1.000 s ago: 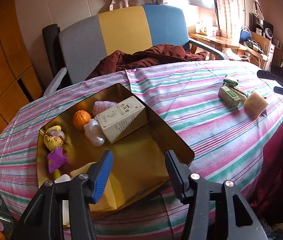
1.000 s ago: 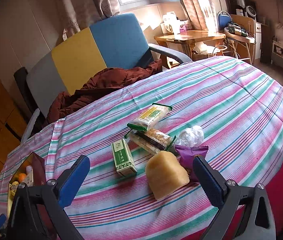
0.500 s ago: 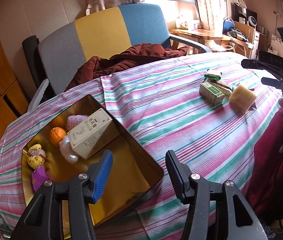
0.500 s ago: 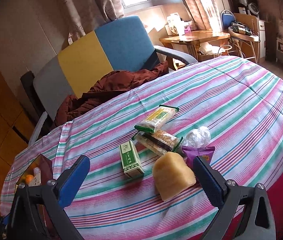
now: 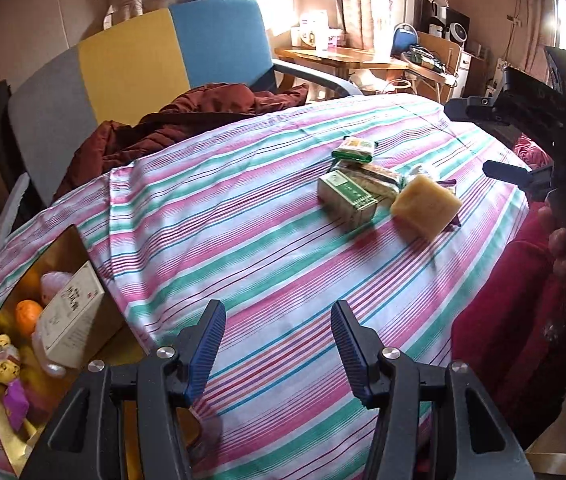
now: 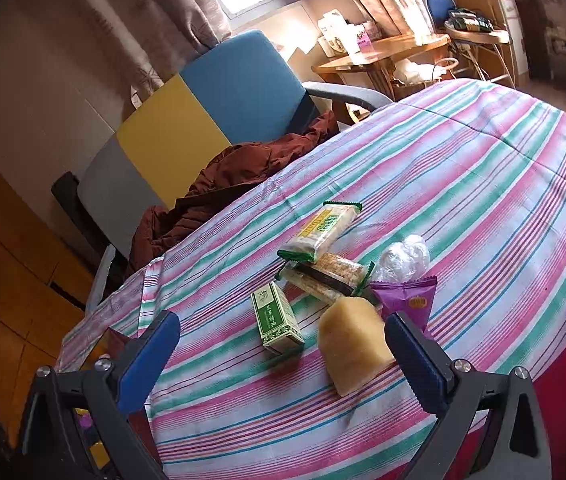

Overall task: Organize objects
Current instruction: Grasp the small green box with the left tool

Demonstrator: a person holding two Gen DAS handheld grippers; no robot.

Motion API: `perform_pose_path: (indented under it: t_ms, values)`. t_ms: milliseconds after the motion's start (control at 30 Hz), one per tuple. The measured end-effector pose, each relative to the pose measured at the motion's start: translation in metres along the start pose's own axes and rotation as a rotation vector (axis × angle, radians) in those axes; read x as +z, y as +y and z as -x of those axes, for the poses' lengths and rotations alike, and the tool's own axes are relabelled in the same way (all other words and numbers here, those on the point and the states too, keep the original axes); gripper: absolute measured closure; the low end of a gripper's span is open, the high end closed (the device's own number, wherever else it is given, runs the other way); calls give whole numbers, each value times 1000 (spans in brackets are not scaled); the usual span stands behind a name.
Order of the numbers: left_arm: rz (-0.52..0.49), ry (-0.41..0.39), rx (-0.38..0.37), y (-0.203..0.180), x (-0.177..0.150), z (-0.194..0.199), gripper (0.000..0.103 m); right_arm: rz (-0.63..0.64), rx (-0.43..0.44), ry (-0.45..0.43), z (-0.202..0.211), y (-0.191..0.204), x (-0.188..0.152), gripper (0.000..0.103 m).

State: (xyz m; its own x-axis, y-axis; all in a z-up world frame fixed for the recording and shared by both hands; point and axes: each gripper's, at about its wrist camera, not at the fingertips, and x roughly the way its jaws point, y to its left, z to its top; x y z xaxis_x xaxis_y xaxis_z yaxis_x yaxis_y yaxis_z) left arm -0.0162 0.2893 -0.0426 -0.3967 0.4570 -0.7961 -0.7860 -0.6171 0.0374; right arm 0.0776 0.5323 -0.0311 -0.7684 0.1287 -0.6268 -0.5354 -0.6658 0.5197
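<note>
On the striped tablecloth (image 5: 243, 240) lies a cluster: a green box (image 6: 277, 320) (image 5: 347, 198), a pale yellow block (image 6: 353, 344) (image 5: 425, 206), two green-edged snack packs (image 6: 323, 226), a clear wrapped ball (image 6: 405, 256) and a purple packet (image 6: 407, 300). My right gripper (image 6: 283, 360) hangs open just short of the green box and yellow block, nothing between its fingers. My left gripper (image 5: 279, 340) is open over bare cloth, well short of the cluster. At its left a gold tin (image 5: 1, 412) holds a white carton (image 5: 71, 320), an orange (image 5: 27, 314) and small wrapped items.
A grey, yellow and blue chair (image 5: 143, 64) with a dark red jacket (image 5: 187, 120) stands behind the table. The right gripper's black body (image 5: 539, 120) and a hand (image 5: 559, 240) show at the left view's right edge. A red garment (image 5: 503, 320) lies along the table's near right edge.
The left gripper has swung right, off the gold tin and onto bare cloth toward the cluster. The right gripper has rolled a little and edged toward the items; both stay open.
</note>
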Motion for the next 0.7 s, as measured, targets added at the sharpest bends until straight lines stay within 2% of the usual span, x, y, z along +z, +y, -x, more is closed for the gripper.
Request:
perform_pose_path:
  t_ms: [167,267,333,533,700]
  values:
    - [39,44,-81,-9,18,-25,48,-52,-69,-83,21,-22,17,0]
    - [95,65,-129,-9,29,-39,48,-107,-127,-94,20,-44,23,0]
    - [120,69,-133,-8,37,-47,48,-168,-66,-68,15,-58,21,0]
    - [203,109,-198,-11,62,-75,48,-165,-32,-60,13,-57,21,0]
    - [220,125,-220,-21,87,-101,44,-172,-10,-44,9,-58,20,0]
